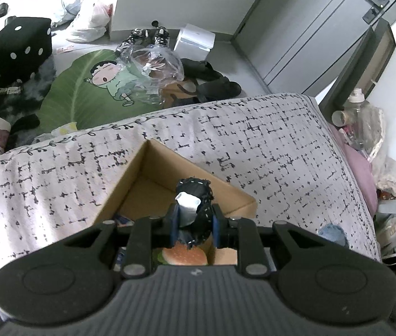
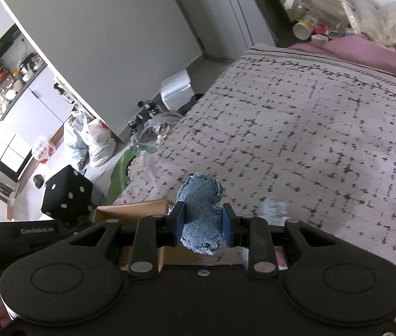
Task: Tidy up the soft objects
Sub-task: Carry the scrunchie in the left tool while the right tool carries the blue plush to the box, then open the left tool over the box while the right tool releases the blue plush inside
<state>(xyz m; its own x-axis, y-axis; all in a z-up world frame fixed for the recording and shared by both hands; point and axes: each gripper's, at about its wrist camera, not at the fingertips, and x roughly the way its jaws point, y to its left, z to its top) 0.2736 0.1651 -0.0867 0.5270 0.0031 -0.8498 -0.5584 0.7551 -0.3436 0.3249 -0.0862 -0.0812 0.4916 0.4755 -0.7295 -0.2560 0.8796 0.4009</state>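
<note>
Bed cover [image 1: 253, 140], pale with a black dashed grid. Floor beyond holds a black dice cube [image 1: 20, 44], a green leaf mat [image 1: 77, 95] with a cartoon figure, clear crumpled plastic [image 1: 153, 67] lying on the mat, dark sandals [image 1: 211, 79], a white box [image 1: 195, 40] and plastic bags [image 1: 91, 16]. Bottles [image 2: 307, 5] clutter the bed's far end.

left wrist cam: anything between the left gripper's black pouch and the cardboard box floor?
Nothing solid shows. In the left wrist view the black pouch, clamped in the left gripper, hangs over the open cardboard box, with a burger-print item below.
</note>
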